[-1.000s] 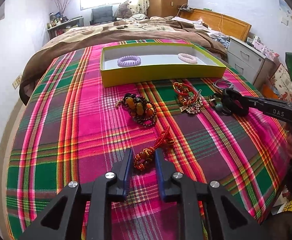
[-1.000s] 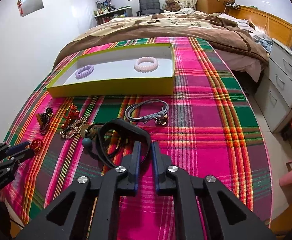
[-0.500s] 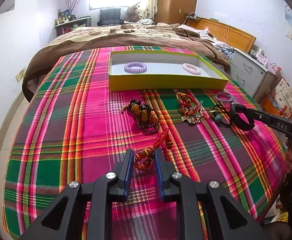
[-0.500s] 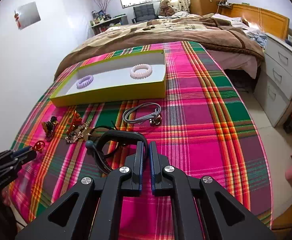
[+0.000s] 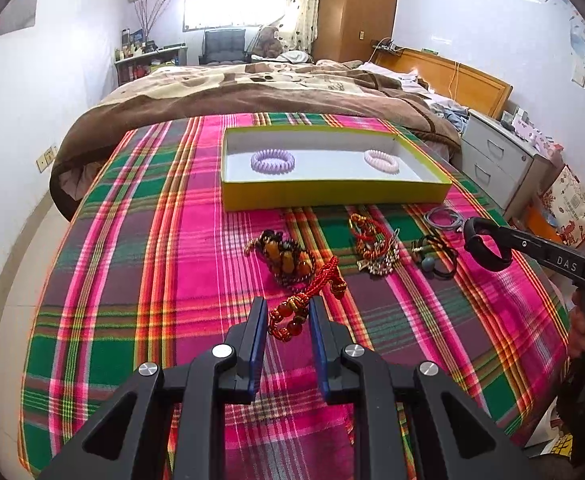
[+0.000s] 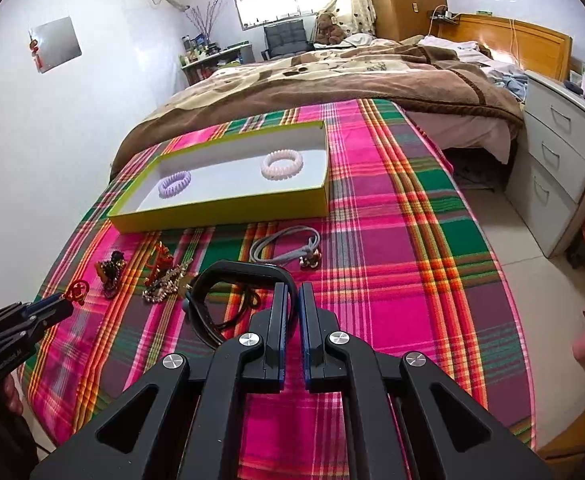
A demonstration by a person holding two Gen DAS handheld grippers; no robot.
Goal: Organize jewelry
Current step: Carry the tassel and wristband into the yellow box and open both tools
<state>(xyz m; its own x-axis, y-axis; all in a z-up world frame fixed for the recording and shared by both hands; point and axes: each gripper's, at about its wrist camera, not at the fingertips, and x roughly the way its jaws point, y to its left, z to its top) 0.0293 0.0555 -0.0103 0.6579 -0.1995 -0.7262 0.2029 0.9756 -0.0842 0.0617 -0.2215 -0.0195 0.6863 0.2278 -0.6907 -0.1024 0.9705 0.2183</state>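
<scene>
With our left gripper [image 5: 288, 320] clamping the red-and-amber beaded bracelet [image 5: 292, 314] and our right gripper [image 6: 291, 300] pinching the black plastic bangle [image 6: 228, 276], both above the plaid cloth [image 5: 132, 280], we should carry them level into the yellow shallow cardboard box [image 5: 332, 196].

A plaid bedspread [image 5: 140, 264] is blazing in hot pink, green, purple and orange stripes. The shallow cardboard box [image 5: 332, 196] is showing yellow-green walls and a white floor, with a lilac coil hair tie [image 5: 272, 159] and a pale pink coil hair tie [image 5: 381, 161] glowing inside. A red beaded bracelet with red knotted cord [image 5: 292, 316] is gleaming between blue-padded black fingers [image 5: 257, 336]. A matte black band [image 6: 228, 280] is looking dark against a grey cord loop [image 6: 284, 248].
</scene>
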